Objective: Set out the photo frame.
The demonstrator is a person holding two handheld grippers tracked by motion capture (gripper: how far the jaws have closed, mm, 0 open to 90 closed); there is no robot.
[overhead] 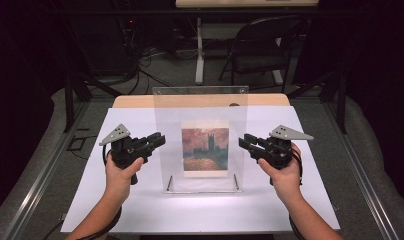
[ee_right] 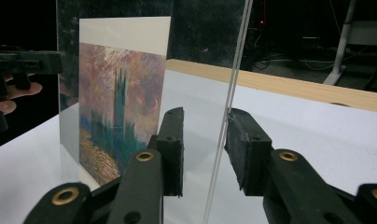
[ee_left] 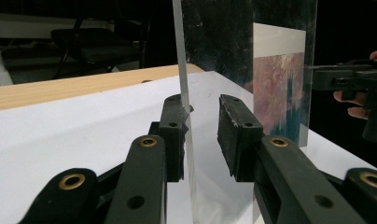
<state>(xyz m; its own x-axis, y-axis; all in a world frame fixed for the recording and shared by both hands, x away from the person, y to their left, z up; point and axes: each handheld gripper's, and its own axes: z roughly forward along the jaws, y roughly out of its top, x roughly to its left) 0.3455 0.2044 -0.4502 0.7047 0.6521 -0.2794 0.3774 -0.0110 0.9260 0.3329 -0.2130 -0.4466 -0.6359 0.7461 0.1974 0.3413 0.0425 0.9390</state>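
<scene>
A clear acrylic picture frame (overhead: 200, 137) stands upright at the centre of the high view on the white sheet (overhead: 140, 205) covering the worktop, a painted print (overhead: 205, 148) inside it. The left tongs (overhead: 159, 140) straddle its left edge, one pad touching the pane, the other apart. The right tongs (overhead: 244, 141) straddle the right edge, one pad touching, the gap narrow.

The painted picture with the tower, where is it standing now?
In the high view, the picture stands inside the clear acrylic frame at the middle of the white sheet, between the left gripper and the right gripper.
</scene>
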